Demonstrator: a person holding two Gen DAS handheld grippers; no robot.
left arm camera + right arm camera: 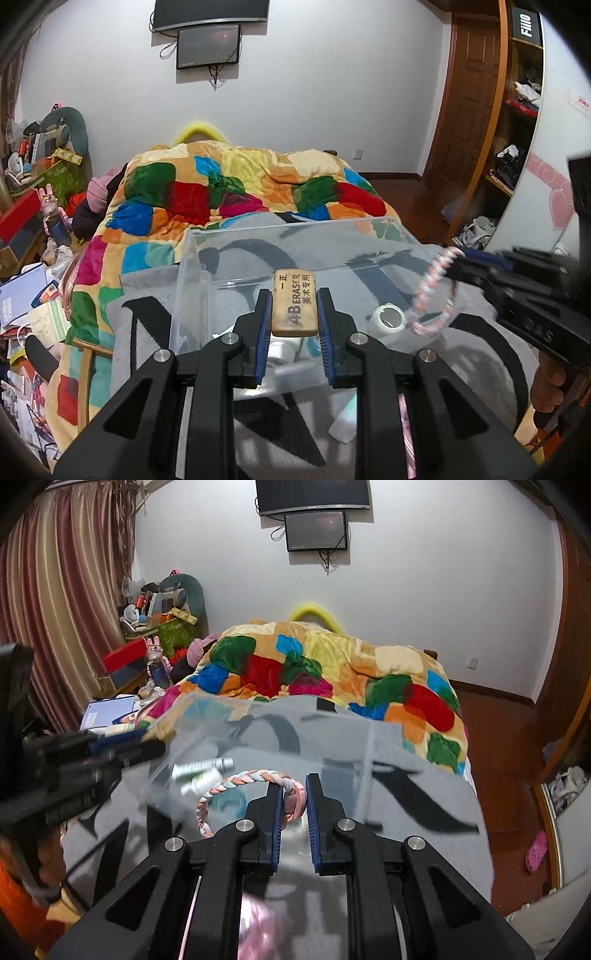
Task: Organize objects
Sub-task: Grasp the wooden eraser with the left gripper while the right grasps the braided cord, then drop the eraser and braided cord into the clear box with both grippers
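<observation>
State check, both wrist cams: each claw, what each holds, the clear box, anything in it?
left claw: shut on the eraser
eraser: clamped, held above the box
right claw: shut on the braided bracelet
braided bracelet: gripped at one side, loop hanging free over the box
clear box: open top, on the grey blanket
tape roll: lying inside the box
tube: lying inside the box

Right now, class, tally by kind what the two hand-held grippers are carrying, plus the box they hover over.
Eraser: 1, in the left hand-held gripper
Braided hair band: 1, in the right hand-held gripper
Clear box: 1
Total: 3
</observation>
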